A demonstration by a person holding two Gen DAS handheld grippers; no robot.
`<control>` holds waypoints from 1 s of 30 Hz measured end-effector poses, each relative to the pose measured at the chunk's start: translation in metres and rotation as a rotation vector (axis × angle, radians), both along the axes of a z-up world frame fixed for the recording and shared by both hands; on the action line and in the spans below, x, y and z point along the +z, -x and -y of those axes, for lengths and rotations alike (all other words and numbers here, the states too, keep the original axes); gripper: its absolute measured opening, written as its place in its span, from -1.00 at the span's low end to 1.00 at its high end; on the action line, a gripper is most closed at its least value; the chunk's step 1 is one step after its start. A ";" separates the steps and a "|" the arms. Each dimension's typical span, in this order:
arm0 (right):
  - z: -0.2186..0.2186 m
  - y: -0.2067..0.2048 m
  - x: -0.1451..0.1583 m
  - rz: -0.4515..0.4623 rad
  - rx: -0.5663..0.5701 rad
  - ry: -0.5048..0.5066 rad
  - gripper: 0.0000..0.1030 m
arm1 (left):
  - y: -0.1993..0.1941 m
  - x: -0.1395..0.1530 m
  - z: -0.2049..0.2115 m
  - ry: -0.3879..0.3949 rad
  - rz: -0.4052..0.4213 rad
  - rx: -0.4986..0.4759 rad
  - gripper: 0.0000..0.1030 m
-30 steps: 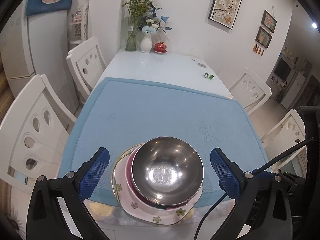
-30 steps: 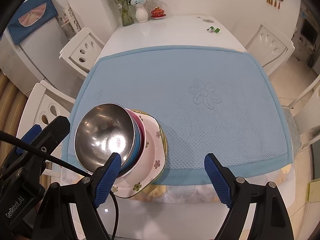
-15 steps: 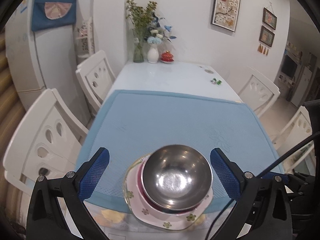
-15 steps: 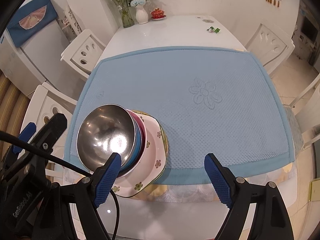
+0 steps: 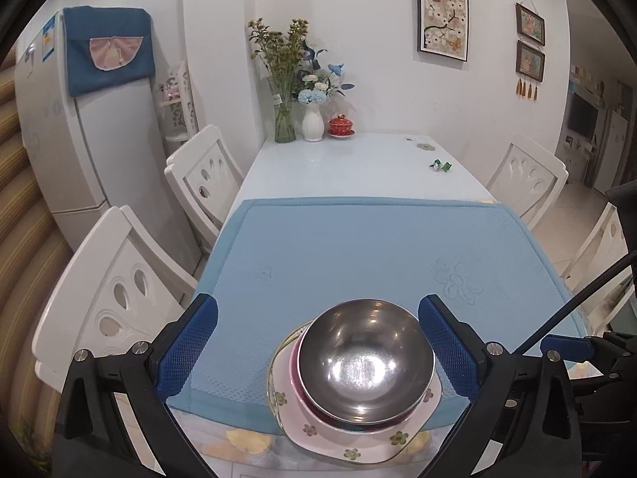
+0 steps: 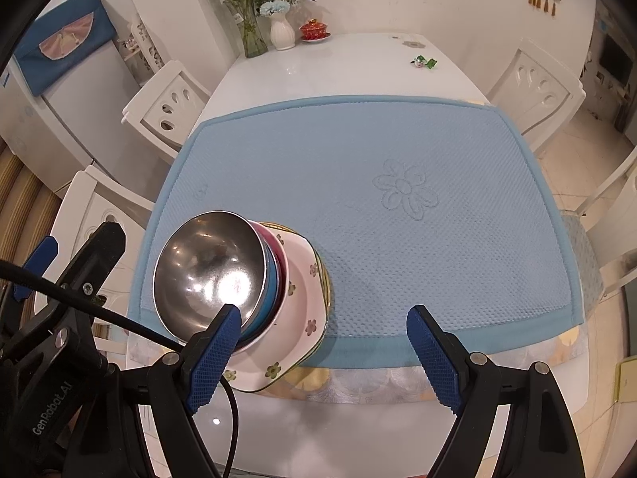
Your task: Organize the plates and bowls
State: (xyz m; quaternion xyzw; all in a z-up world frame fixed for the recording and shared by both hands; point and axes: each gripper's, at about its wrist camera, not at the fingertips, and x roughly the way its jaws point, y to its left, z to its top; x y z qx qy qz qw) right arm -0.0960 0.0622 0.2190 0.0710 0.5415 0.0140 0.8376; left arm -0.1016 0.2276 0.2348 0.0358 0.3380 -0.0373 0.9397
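Note:
A steel bowl [image 5: 364,358] tops a stack at the near edge of the blue mat [image 5: 358,251]. Under it sit a blue bowl [image 6: 272,286], a pink bowl [image 5: 296,362] and a white floral plate [image 5: 358,444]. The stack also shows in the right wrist view, with the steel bowl [image 6: 207,271] at the mat's [image 6: 398,199] near left corner. My left gripper [image 5: 318,344] is open and empty, its jaws wide apart above and behind the stack. My right gripper [image 6: 324,352] is open and empty, to the right of the stack; its left fingertip [image 6: 223,330] overlaps the bowl's rim in view.
White chairs [image 5: 119,298] stand along both sides of the white table [image 5: 350,167]. Flower vases [image 5: 312,123], a red lidded cup [image 5: 340,124] and small candies [image 5: 441,166] sit at the far end. A fridge [image 5: 79,139] stands at the left.
The left gripper has lifted and drawn back from the stack, and its view has tilted up toward the wall. The right gripper has barely moved. The stack has not moved.

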 end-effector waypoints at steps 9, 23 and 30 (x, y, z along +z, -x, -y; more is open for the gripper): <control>0.007 0.003 0.002 0.004 -0.003 -0.002 0.62 | 0.003 0.003 0.005 0.021 0.003 0.010 0.96; 0.034 -0.002 0.008 0.002 0.049 0.004 0.62 | 0.004 0.009 0.033 0.025 0.004 0.057 0.96; 0.058 -0.006 0.011 -0.004 0.065 0.012 0.62 | 0.003 0.011 0.063 0.003 0.010 0.058 0.96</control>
